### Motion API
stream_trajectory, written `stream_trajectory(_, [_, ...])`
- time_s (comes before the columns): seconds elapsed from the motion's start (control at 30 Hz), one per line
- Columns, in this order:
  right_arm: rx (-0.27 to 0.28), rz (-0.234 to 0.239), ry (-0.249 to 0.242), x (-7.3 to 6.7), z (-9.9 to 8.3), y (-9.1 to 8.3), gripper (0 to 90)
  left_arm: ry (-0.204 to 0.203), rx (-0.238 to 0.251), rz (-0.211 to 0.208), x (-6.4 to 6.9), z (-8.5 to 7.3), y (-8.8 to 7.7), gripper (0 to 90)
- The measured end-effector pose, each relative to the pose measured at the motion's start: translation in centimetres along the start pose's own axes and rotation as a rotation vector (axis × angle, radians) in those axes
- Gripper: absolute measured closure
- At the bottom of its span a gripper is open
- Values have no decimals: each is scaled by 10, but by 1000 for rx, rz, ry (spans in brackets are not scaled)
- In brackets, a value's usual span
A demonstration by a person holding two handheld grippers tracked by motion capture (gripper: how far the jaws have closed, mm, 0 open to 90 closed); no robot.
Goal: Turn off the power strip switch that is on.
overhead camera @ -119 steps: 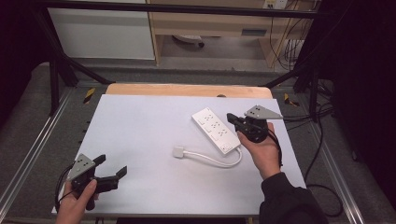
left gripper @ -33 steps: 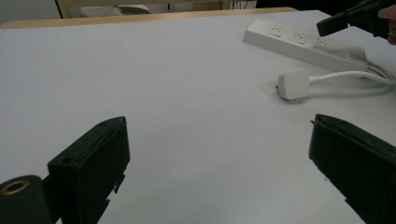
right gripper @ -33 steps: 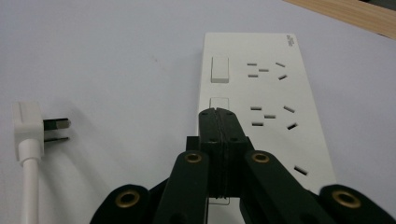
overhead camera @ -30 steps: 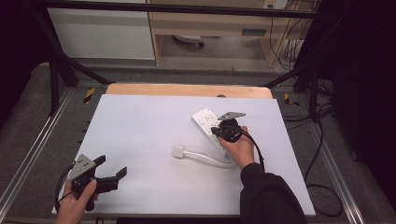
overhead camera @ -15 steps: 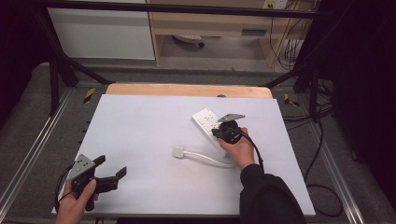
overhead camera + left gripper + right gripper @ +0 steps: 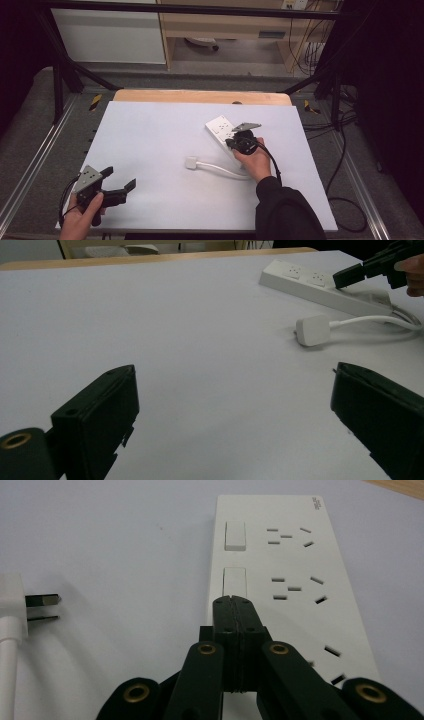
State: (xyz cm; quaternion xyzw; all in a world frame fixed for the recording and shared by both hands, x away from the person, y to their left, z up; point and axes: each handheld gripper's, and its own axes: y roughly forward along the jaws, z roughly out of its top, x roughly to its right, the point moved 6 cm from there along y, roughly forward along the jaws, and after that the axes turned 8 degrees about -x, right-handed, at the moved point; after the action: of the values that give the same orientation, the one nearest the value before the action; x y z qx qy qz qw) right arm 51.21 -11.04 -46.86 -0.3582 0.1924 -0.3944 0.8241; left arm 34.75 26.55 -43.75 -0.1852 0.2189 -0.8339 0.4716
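Observation:
A white power strip (image 6: 220,129) (image 6: 280,570) (image 6: 320,286) lies at the right of the white table, with rocker switches and several sockets. Its white cord ends in a plug (image 6: 192,162) (image 6: 311,330) (image 6: 12,611) lying loose on the table. My right gripper (image 6: 231,142) (image 6: 233,600) is shut with nothing between its jaws. Its tip rests over a rocker switch (image 6: 234,582) on the strip; I cannot tell whether it touches. My left gripper (image 6: 119,181) (image 6: 235,405) is open and empty near the table's front left corner, far from the strip.
The white table top (image 6: 160,140) has a wooden strip (image 6: 200,96) along its far edge. Metal frame rails (image 6: 30,170) run along both sides. Cables (image 6: 345,200) lie on the floor at the right.
Since four seconds ago the right gripper has moved left and down onto the power strip. Over the last second nothing visibly moved.

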Motion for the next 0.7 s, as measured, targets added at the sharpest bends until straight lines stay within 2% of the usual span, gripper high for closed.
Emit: stream_trajectory(0.7, [7,-5,-1,1,-1,0,900,4,-5,-1,1,0,0,51])
